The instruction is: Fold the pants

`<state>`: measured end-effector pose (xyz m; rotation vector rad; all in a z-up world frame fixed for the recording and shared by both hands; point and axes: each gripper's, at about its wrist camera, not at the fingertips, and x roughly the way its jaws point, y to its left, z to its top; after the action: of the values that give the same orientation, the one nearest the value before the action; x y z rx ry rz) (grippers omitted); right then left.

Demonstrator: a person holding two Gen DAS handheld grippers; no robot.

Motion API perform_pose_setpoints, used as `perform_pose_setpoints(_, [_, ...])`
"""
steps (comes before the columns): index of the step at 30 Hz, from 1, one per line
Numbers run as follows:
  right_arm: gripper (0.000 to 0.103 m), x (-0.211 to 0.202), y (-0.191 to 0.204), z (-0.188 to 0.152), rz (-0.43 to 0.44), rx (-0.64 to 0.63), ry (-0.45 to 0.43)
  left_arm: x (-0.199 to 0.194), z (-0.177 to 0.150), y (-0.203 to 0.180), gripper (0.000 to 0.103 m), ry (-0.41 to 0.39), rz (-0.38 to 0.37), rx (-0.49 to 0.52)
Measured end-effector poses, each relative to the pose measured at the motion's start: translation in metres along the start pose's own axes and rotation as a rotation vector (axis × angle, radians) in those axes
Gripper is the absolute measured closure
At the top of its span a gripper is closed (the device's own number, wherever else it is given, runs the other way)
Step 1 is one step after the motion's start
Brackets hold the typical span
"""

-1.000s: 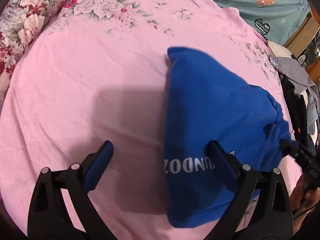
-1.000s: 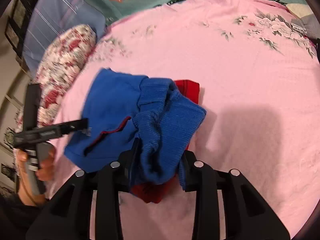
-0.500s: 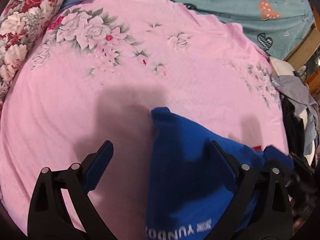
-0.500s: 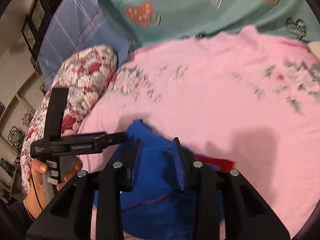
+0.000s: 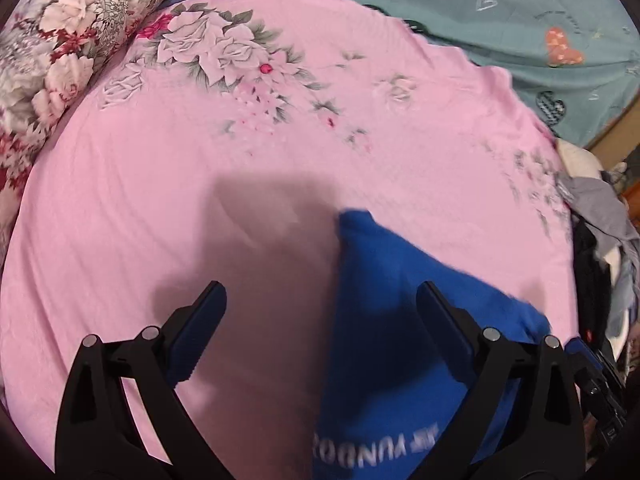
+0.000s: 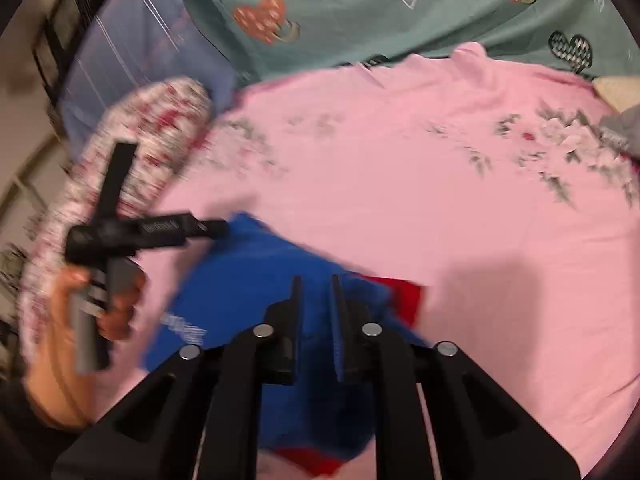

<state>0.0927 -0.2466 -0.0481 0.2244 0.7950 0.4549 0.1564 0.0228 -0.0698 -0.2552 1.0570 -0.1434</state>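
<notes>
Folded blue pants [image 5: 384, 328] with white lettering lie on the pink floral bedsheet [image 5: 200, 140]. My left gripper [image 5: 320, 286] stands wide open just above their left edge, its right finger [image 5: 440, 316] over the cloth, nothing pinched. In the right wrist view the pants [image 6: 248, 280] lie under my right gripper [image 6: 315, 280]. Its jaws are closing, a narrow gap is left, and blue cloth shows through it with no fold clearly pinched. A red cloth [image 6: 404, 296] peeks out from under the pants. A hand [image 6: 116, 320] holds the left gripper [image 6: 216, 228] by the pants' far corner.
A floral pillow [image 5: 60, 60] lies at the left edge of the bed and a teal heart-print sheet [image 5: 520, 20] at the far side. A pile of grey and dark clothes [image 5: 600, 216] sits off the right edge. A blue striped pillow [image 6: 132, 60] leans behind.
Both grippers have lifted and tipped up, so the pants sit lower in each view. The right gripper's jaws, earlier around the bunched blue waistband, have narrowed. The left stays wide open.
</notes>
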Motion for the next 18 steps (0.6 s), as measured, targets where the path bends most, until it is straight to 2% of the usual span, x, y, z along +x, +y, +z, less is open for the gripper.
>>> perform_pose_setpoints(1, [0.085,-0.005,0.007,-0.003,0.051,-0.003,-0.001,-0.005,-0.01,-0.002,0.006,0.003,-0.014,0.019])
perform_pose_setpoints(3, [0.071,-0.002,0.022,-0.011,0.101,-0.026,0.034,-0.005,-0.026,-0.007,0.006,0.012,-0.008,0.051])
perform_pose_setpoints(4, [0.065,0.004,0.026,-0.016,0.126,-0.029,0.068,-0.001,-0.033,-0.005,0.004,0.006,0.01,0.069])
perform_pose_setpoints(5, [0.062,0.011,0.026,-0.024,0.117,-0.025,0.114,0.003,-0.037,-0.004,0.002,-0.001,0.025,0.088])
perform_pose_setpoints(6, [0.062,0.018,0.021,-0.031,0.059,-0.024,0.146,0.006,-0.039,-0.001,0.002,0.004,0.026,0.098])
perform_pose_setpoints(7, [0.069,0.023,0.013,-0.04,0.006,-0.022,0.171,0.006,-0.04,0.004,0.002,0.012,0.011,0.076])
perform_pose_setpoints(8, [0.072,0.022,0.006,-0.044,0.014,-0.006,0.165,0.003,-0.04,0.008,0.002,0.019,0.001,0.048])
perform_pose_setpoints(10, [0.072,0.009,0.0,-0.047,0.038,0.037,0.134,-0.007,-0.041,0.01,0.002,0.026,-0.002,0.021])
perform_pose_setpoints(11, [0.07,-0.001,0.003,-0.048,0.035,0.035,0.111,-0.015,-0.044,0.01,0.002,0.021,-0.009,0.025])
perform_pose_setpoints(13, [0.06,-0.014,0.012,-0.051,0.034,0.016,0.081,-0.026,-0.056,0.005,0.002,0.018,-0.059,0.054])
perform_pose_setpoints(15, [0.06,-0.019,0.022,-0.058,0.107,0.006,0.083,-0.024,-0.067,0.002,0.002,0.052,-0.078,0.078])
perform_pose_setpoints(16, [0.059,-0.015,0.024,-0.063,0.138,0.005,0.111,-0.017,-0.074,0.001,0.002,0.079,-0.061,0.094])
perform_pose_setpoints(17, [0.058,-0.01,0.022,-0.065,0.119,0.005,0.137,-0.009,-0.08,0.001,0.002,0.1,-0.031,0.102])
perform_pose_setpoints(18, [0.058,-0.004,0.019,-0.067,0.055,0.006,0.16,-0.003,-0.084,0.003,0.002,0.117,-0.016,0.098])
